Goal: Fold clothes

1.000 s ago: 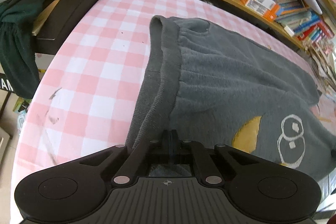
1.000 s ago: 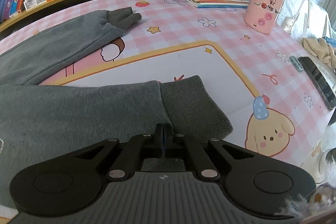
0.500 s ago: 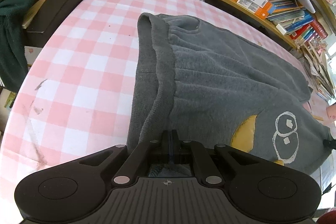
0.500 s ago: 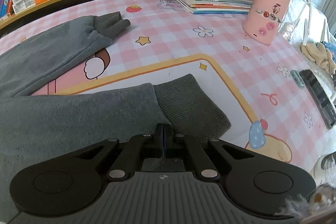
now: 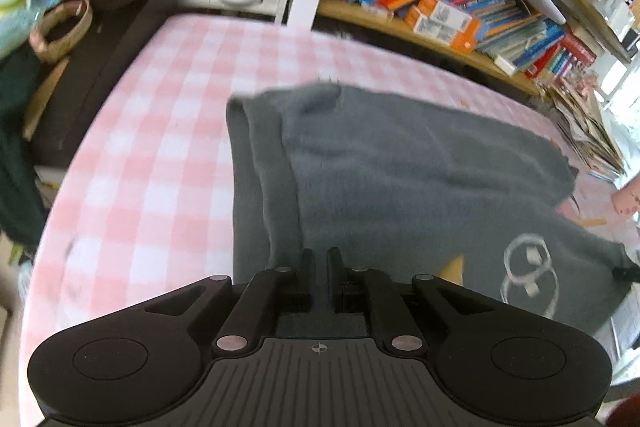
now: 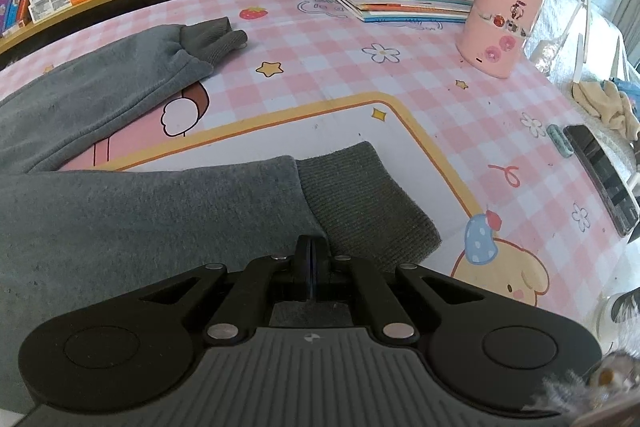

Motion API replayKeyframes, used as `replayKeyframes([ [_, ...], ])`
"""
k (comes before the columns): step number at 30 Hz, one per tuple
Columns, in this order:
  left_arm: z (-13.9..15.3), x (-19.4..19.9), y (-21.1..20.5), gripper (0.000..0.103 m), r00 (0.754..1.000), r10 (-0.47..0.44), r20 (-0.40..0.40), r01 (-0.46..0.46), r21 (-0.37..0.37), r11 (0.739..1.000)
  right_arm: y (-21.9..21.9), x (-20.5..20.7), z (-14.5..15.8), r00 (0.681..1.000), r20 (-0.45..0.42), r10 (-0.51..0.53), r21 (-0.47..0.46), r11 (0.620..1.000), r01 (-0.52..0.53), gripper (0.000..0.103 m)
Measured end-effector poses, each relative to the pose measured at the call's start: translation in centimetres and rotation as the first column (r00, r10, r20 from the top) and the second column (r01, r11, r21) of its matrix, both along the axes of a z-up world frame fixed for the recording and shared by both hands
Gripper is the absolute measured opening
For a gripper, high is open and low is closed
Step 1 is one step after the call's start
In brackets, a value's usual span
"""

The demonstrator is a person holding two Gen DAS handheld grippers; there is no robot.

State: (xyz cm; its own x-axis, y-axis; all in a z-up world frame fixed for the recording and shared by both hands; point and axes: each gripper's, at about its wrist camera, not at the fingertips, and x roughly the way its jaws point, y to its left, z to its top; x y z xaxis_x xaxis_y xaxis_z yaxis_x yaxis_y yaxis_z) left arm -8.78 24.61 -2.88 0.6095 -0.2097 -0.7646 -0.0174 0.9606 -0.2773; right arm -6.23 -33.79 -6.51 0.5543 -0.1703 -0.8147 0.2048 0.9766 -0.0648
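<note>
Pink tablecloth (image 6: 400, 99): right gripper (image 6: 312, 247) clamps grey trousers (image 6: 120, 211); left gripper (image 5: 319, 259) slightly parted over waistband (image 5: 260, 163)

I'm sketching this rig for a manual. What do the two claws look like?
Both look alike: matte black plastic. The left claw and right claw each have two slim fingers on angled link bars with silver pivot pins, a ribbed grey centre plate with a small crosshair mark, and round black discs either side. No cables or sleeves show.
</note>
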Motion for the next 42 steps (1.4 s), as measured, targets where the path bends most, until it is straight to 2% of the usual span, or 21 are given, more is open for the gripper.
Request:
replayKeyframes([
  [5, -1.2, 3.1, -0.3, 0.008, 0.999, 0.037, -0.010, -0.038, -0.018, 0.999, 0.1, 0.0, 0.0, 1.000, 0.002, -0.005, -0.004, 1.000, 0.005, 0.000],
  [12, -2.9, 4.1, 0.3, 0.005, 0.998, 0.064, -0.021, -0.066, -0.082, 0.994, 0.2, 0.0, 0.0, 1.000, 0.000, -0.005, -0.013, 1.000, 0.005, 0.000],
  [15, -2.0, 4.3, -0.7, 0.005, 0.999, 0.046, -0.027, -0.047, -0.052, 0.998, 0.6, 0.0, -0.1, 1.000, -0.001, -0.002, -0.032, 0.999, 0.002, 0.000],
  [17, -1.3, 4.6, -2.1, 0.005, 1.000, -0.016, 0.006, 0.016, -0.041, 0.999, 0.8, 0.1, -0.1, 1.000, -0.004, 0.001, -0.043, 0.999, -0.002, 0.001],
  [20, -1.8, 5.6, -3.2, 0.005, 0.999, -0.033, 0.000, 0.033, -0.016, 0.999, 0.9, 0.2, -0.1, 1.000, -0.009, -0.004, -0.048, 0.999, 0.003, 0.001],
  [23, -3.0, 6.5, -2.5, 0.005, 1.000, -0.013, -0.005, 0.013, -0.039, 0.999, 0.9, 0.2, -0.1, 1.000, -0.012, -0.005, -0.046, 0.999, 0.005, 0.001],
  [29, -3.5, 7.8, 0.1, 0.006, 0.999, 0.041, 0.011, -0.040, -0.060, 0.997, 1.1, 0.3, 0.0, 1.000, -0.015, -0.008, -0.050, 0.999, 0.007, 0.001],
  [34, -3.5, 8.5, 1.3, 0.006, 0.997, 0.075, 0.018, -0.074, -0.046, 0.996, 1.9, 1.1, 0.0, 1.000, -0.011, 0.024, -0.053, 0.998, -0.025, 0.001],
  [42, -3.2, 8.2, 4.5, 0.006, 0.975, 0.223, 0.007, -0.223, -0.012, 0.975, 4.8, 2.8, 0.0, 0.988, -0.003, 0.154, -0.027, 0.988, -0.154, 0.001],
])
